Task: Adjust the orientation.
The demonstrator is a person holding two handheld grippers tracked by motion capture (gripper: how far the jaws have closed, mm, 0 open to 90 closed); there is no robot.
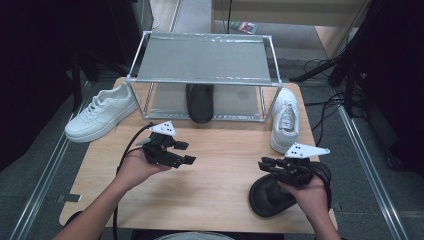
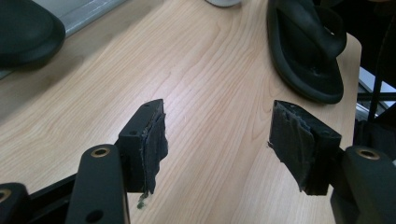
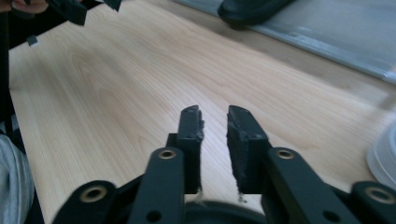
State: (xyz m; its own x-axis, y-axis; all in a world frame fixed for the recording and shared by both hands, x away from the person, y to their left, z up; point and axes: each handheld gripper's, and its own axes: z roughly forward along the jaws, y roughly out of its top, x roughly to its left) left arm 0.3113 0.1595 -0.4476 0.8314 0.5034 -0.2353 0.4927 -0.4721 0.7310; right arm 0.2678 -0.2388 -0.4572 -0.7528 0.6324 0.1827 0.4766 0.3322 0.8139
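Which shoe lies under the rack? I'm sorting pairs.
The black shoe on the rack's lower shelf; the other black one and both white sneakers lie outside.

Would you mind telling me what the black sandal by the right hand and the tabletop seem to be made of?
Black sandal: apparently moulded foam or rubber, matte, going by its smooth one-piece strap and sole with soft, dull highlights. Tabletop: light wood or wood-look laminate, satin finish, with grain lines running along it; which of the two is unclear.

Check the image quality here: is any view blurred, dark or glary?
High view: sharp on the table, dark at both sides. Left gripper view: crisp, black sandal clear. Right gripper view: soft far edge, white shoe blurred at the border; no strong glare.
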